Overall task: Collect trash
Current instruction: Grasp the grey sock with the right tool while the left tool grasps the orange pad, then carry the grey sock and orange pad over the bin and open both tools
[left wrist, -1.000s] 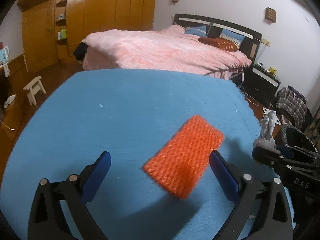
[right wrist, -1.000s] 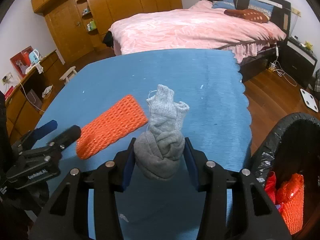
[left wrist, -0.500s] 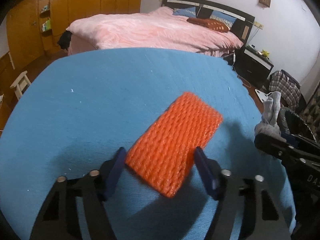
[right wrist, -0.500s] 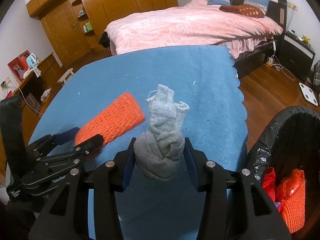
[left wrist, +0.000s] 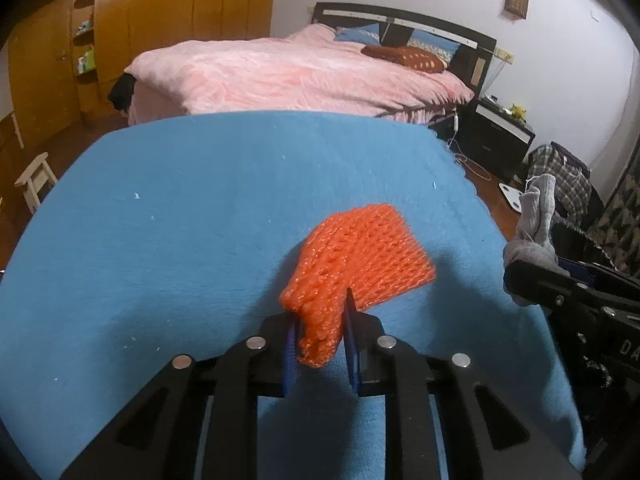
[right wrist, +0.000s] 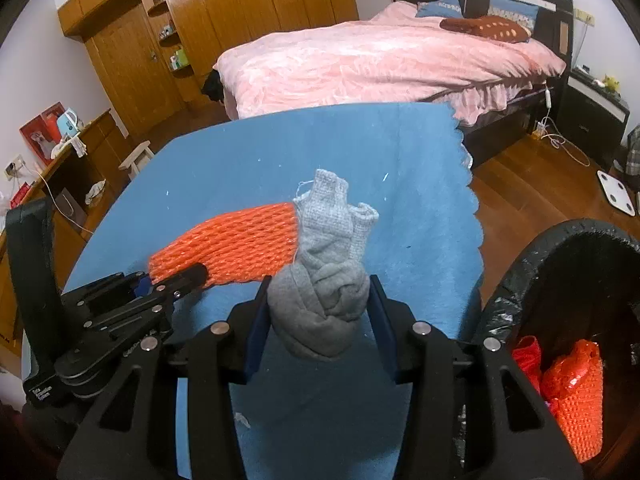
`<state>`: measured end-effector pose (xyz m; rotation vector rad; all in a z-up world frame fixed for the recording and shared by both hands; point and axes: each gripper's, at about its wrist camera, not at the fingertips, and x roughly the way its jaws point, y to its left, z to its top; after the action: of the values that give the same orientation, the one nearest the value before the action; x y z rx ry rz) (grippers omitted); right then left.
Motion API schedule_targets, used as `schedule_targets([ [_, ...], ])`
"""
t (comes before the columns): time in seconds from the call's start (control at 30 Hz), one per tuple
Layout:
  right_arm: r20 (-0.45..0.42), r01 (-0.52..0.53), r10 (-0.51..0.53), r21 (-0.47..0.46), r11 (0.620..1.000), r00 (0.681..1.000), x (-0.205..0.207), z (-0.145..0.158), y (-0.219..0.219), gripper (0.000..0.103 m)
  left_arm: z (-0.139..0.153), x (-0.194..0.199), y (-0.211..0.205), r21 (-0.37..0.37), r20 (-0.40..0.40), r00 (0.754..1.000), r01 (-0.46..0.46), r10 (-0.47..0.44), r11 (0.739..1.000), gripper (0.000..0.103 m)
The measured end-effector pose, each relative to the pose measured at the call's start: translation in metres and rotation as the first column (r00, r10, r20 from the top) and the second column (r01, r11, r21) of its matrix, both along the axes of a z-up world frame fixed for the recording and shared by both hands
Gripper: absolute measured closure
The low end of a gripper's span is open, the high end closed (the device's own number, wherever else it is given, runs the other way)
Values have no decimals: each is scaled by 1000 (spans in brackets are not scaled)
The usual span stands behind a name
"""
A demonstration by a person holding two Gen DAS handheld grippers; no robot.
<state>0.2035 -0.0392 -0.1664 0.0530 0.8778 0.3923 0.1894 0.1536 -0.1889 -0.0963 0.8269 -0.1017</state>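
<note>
Nearest the left camera, the left tool (left wrist: 320, 344) is closing its jaws on the near end of the orange foam net (left wrist: 360, 256), which is already bunching and squeezing between the blue pads while its far end is fanning out just above the blue desk (left wrist: 180, 208). Beside it, the right tool (right wrist: 318, 320) is gripping a knotted grey sock (right wrist: 324, 280) at a middling width, the bundle filling the gap and its loose ends sticking up. Off to the right of that tool, the black-lined trash bin (right wrist: 516, 280) is standing by the desk edge, already holding more orange netting. Beyond the desk, a pink bed (right wrist: 380, 60) and wooden wardrobes (right wrist: 208, 28) are filling the back of the room. The net is springy and only its end is being pinched, so it is likely to slip free or spring out during the carry if the squeeze is shallow. With both tools working close together, the left one could also be bumping the right on the swing toward the bin, knocking the sock loose short of the rim.
</note>
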Motion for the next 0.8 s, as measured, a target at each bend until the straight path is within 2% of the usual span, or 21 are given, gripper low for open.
schedule_targets([
  [0.33,36,-10,10,20,1000,999,-12,25,-6,58,33,-23,-1,22,62,997,-52,50,998,83],
  [0.8,124,-32,25,50,998,992,-41,78,-29,58,92,-54,-8,8,171,982,-78,76,997,83],
])
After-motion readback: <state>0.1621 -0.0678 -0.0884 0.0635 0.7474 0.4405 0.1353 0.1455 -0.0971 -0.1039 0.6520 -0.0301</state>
